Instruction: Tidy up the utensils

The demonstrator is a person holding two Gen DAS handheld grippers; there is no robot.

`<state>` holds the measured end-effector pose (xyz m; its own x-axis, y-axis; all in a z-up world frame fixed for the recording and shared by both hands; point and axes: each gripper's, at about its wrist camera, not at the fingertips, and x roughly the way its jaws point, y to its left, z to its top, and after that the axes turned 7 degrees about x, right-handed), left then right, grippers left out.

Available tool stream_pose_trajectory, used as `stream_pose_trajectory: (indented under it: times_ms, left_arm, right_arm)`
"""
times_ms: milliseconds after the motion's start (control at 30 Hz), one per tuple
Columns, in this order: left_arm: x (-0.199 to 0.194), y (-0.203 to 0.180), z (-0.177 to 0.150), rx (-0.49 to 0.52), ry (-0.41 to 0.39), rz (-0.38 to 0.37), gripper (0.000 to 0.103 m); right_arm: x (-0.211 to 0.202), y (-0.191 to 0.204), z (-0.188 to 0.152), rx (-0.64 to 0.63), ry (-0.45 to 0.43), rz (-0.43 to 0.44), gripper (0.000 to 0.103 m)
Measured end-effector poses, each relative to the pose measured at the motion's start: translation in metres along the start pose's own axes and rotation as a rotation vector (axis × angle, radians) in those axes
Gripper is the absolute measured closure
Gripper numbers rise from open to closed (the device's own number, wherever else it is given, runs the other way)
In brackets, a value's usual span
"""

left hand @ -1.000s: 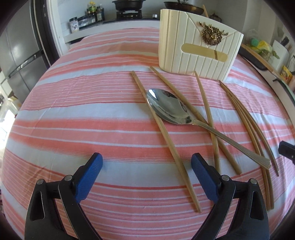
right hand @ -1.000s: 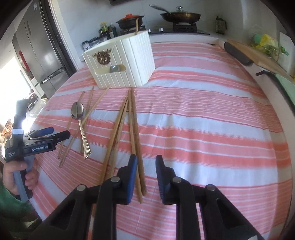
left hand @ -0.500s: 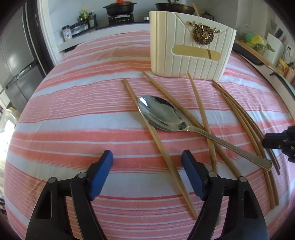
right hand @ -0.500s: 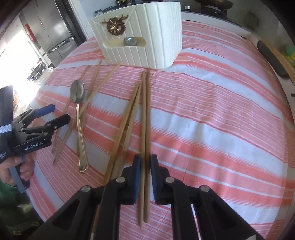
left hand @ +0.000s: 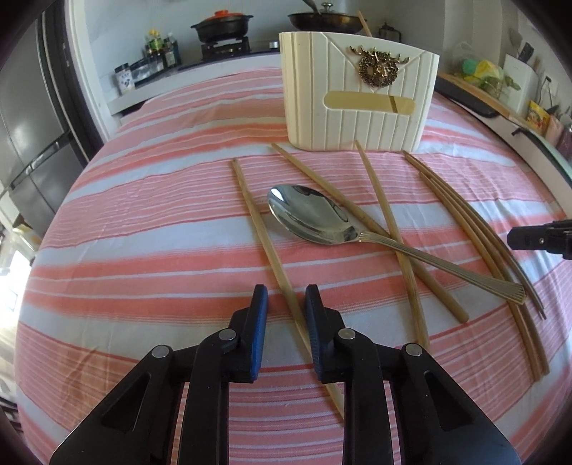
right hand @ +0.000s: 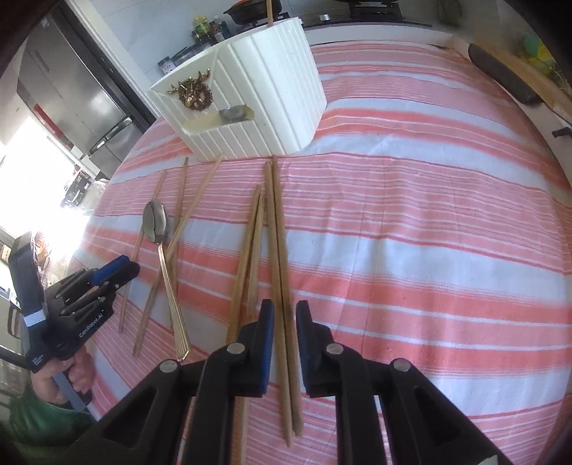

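Observation:
A cream ribbed utensil holder [left hand: 357, 96] [right hand: 246, 103] stands on the striped tablecloth. Several wooden chopsticks and a metal spoon [left hand: 321, 218] [right hand: 157, 229] lie in front of it. My left gripper [left hand: 286, 304] straddles the leftmost chopstick [left hand: 264, 246], its jaws narrowed but with a gap on each side of the stick. My right gripper [right hand: 284, 314] straddles a pair of chopsticks [right hand: 277, 232], jaws close beside them but apart. The left gripper also shows in the right wrist view [right hand: 114, 268].
The pink and white striped cloth [left hand: 143, 221] covers the table. A stove with pots [left hand: 221, 28] and jars stands behind it, a fridge [left hand: 25, 107] at the left. A cutting board and a dark knife handle [right hand: 504, 75] lie at the right edge.
My left gripper moved forward and narrowed from wide open around the leftmost chopstick. My right gripper lowered over the chopstick pair and its jaws opened slightly.

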<state>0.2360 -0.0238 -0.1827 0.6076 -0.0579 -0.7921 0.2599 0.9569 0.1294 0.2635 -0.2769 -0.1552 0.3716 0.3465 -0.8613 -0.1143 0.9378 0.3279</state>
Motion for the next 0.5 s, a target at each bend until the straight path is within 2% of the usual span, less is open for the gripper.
stream_pose_trajectory:
  times_ms: [67, 100, 333, 367, 400, 433, 500]
  left_arm:
    - [-0.001, -0.002, 0.000, 0.015, 0.000, 0.010, 0.083]
    - [-0.001, -0.002, 0.000, 0.021, 0.000, 0.014, 0.084]
    - [-0.001, 0.000, -0.001, 0.017, -0.005, 0.020, 0.084]
    - [-0.001, 0.000, -0.002, 0.017, -0.005, 0.021, 0.084]
    - [-0.001, 0.000, -0.002, 0.018, -0.004, 0.022, 0.085]
    - [-0.002, 0.001, -0.003, 0.017, -0.002, 0.023, 0.091]
    - [-0.004, 0.005, -0.007, 0.016, 0.000, 0.026, 0.094]
  right_arm:
    - [0.011, 0.006, 0.003, -0.063, 0.036, -0.065, 0.092]
    - [0.012, 0.009, 0.004, -0.088, 0.021, -0.076, 0.092]
    - [0.027, 0.020, 0.020, -0.169, 0.068, -0.140, 0.093]
    - [0.027, 0.021, 0.020, -0.177, 0.070, -0.154, 0.097]
    - [0.027, 0.021, 0.020, -0.178, 0.063, -0.174, 0.100]
    - [0.026, 0.021, 0.018, -0.173, 0.050, -0.188, 0.099]
    - [0.022, 0.021, 0.009, -0.153, 0.016, -0.233, 0.098]
